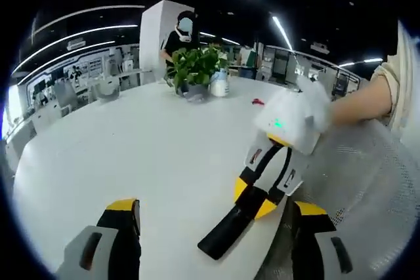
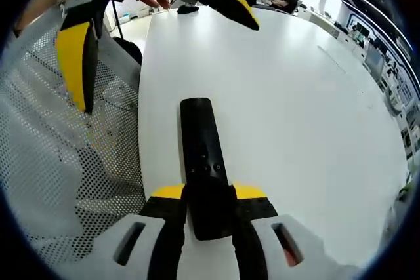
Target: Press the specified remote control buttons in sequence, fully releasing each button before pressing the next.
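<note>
Right claw (image 2: 209, 209) pinching the near end of the black remote (image 2: 200, 155), yellow tips on both sides of it; remote lies flat on the white bench (image 2: 295, 96), close to the bench edge by a white mesh chair (image 2: 59, 155), buttons facing up approx mid-body. In left gripper view the same remote (image 1: 230, 231) pokes out from the right claw (image 1: 254, 200) toward the cam, w/ the person's sleeve and forearm (image 1: 364, 96) behind. Left claw (image 1: 216, 218) spread wide, tips well apart, nothing between them, hovering above the bench just beside the remote. Step judged: remote steadied, no button contact yet, so prob. lining up a press; which one in the sequence, can't tell. Next move calls for one left tip lowered onto the target button, pressed, then lifted fully clear. Potted plant (image 1: 195, 67) and bottle (image 1: 220, 83) far across the bench.
</note>
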Motion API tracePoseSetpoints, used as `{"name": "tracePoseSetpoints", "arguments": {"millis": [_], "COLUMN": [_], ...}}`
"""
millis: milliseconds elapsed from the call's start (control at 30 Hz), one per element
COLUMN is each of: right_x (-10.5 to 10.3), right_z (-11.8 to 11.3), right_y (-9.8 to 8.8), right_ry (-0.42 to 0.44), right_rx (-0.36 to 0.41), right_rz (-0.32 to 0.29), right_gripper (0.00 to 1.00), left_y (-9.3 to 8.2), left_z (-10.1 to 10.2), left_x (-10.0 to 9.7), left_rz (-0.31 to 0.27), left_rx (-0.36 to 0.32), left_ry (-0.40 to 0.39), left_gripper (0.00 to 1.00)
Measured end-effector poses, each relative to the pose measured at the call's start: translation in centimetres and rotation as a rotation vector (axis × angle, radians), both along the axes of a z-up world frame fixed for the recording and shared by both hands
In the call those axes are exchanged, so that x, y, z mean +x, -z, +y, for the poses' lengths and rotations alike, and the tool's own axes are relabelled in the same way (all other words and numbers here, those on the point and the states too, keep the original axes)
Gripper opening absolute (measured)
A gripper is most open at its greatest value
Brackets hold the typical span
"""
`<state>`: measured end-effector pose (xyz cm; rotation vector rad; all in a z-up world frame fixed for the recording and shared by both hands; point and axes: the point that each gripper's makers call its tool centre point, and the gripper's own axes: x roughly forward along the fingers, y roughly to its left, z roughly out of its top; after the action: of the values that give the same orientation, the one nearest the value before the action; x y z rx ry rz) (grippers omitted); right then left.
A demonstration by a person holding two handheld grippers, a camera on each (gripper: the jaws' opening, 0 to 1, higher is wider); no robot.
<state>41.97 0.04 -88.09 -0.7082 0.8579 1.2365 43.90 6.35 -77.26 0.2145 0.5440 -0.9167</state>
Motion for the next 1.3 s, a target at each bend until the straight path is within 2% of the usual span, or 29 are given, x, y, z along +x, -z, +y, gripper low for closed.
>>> {"name": "tracePoseSetpoints", "arguments": {"millis": [167, 267, 367, 567, 633, 800, 933, 1000, 1067, 1133, 1167, 1300], "right_x": [0.0, 0.0, 0.0, 0.0, 0.0, 0.0, 0.0, 0.0, 0.0, 0.0, 0.0, 0.0], "right_z": [0.0, 0.0, 0.1, 0.1, 0.1, 0.1, 0.1, 0.2, 0.2, 0.2, 0.2, 0.2], "right_y": [0.0, 0.0, 0.0, 0.0, 0.0, -0.1, -0.1, -0.1, -0.1, -0.1, -0.1, -0.1], "right_ry": [0.007, 0.007, 0.006, 0.013, 0.014, 0.021, 0.022, 0.020, 0.022, 0.025, 0.027, 0.025], "right_rx": [0.001, 0.002, 0.003, 0.003, 0.004, 0.010, 0.012, 0.010, 0.010, 0.014, 0.016, 0.013], "right_rz": [0.000, 0.001, 0.002, 0.004, 0.004, 0.005, 0.007, 0.007, 0.008, 0.008, 0.008, 0.008], "right_gripper": [0.25, 0.25, 0.25, 0.25, 0.25, 0.26, 0.25, 0.25, 0.25, 0.25, 0.25, 0.25], "left_y": [-2.7, -4.7, -5.8, -8.9, -9.3, -9.8, -8.5, -8.1, -7.5, -6.9, -6.9, -7.3], "left_z": [0.7, 1.1, 1.7, 2.9, 3.7, 5.4, 6.3, 6.6, 7.2, 7.6, 7.8, 7.5], "left_x": [-0.1, -0.2, -0.4, -1.6, -2.0, -2.6, -2.7, -2.6, -2.4, -2.3, -2.2, -2.2], "left_rz": [-0.072, -0.122, -0.154, -0.203, -0.231, -0.284, -0.280, -0.283, -0.275, -0.281, -0.294, -0.312], "left_rx": [-0.017, -0.064, -0.096, -0.225, -0.218, -0.216, -0.149, -0.154, -0.202, -0.192, -0.164, -0.193], "left_ry": [-0.028, -0.070, -0.098, -0.193, -0.227, -0.293, -0.307, -0.319, -0.355, -0.353, -0.343, -0.327], "left_gripper": [1.00, 1.00, 1.00, 1.00, 1.00, 1.00, 1.00, 1.00, 1.00, 1.00, 1.00, 1.00]}}
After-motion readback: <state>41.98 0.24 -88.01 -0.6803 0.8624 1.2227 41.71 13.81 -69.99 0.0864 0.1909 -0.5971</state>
